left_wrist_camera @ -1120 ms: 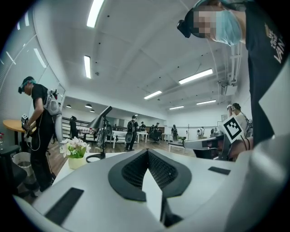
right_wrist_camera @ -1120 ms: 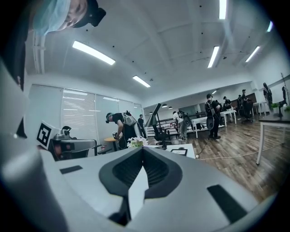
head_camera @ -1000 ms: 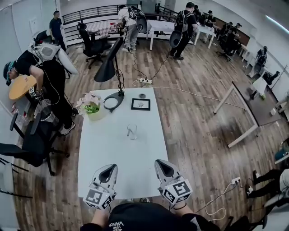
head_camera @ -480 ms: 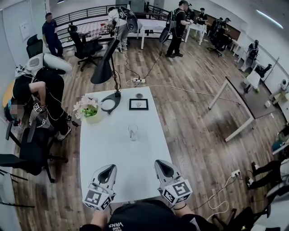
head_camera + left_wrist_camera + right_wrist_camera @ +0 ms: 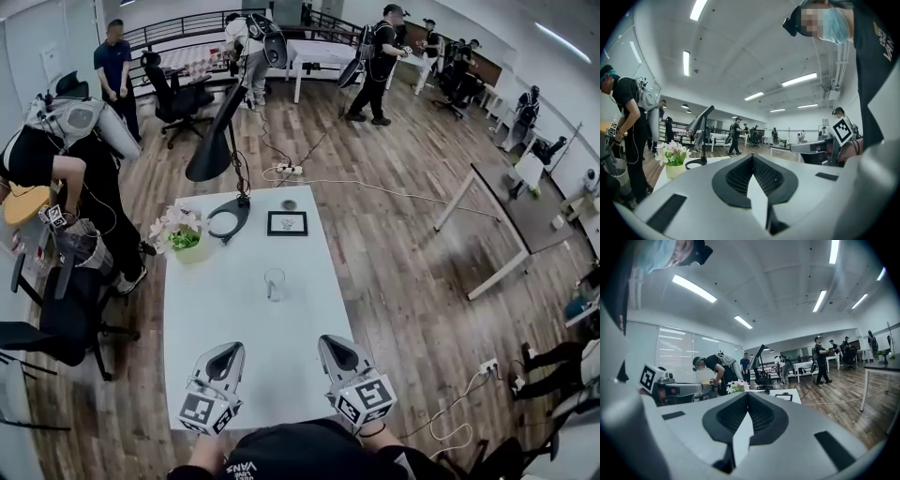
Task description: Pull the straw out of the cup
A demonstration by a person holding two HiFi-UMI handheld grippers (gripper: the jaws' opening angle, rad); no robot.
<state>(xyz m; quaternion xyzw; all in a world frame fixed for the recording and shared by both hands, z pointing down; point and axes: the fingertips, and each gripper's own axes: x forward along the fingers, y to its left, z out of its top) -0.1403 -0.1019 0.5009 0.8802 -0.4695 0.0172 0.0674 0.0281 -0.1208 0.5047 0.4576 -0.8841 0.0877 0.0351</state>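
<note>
**Q:** How are the two grippers shown?

**A:** In the head view, the left gripper point(image 5: 225, 351) and the right gripper point(image 5: 335, 343) are held side by side over the near end of the white table point(image 5: 211, 314). Both are pointed toward its far end. In each gripper view the jaws are seen pressed together, with nothing caught between them.

**Q:** Where is the cup located?

**A:** The clear cup point(image 5: 274, 284) is set upright near the middle of the table, well apart from both grippers. The straw point(image 5: 272, 279) is made out only faintly inside it.

**Q:** What else is carried by the table?

**A:** At the far end a black desk lamp point(image 5: 214, 155) is stood on a ring-shaped base. A pot of pale flowers point(image 5: 181, 232) is placed to its left, and a small black picture frame point(image 5: 288, 222) is laid flat to its right. Beyond the frame a small dark round object point(image 5: 289, 201) is seen; its kind cannot be told.
</note>
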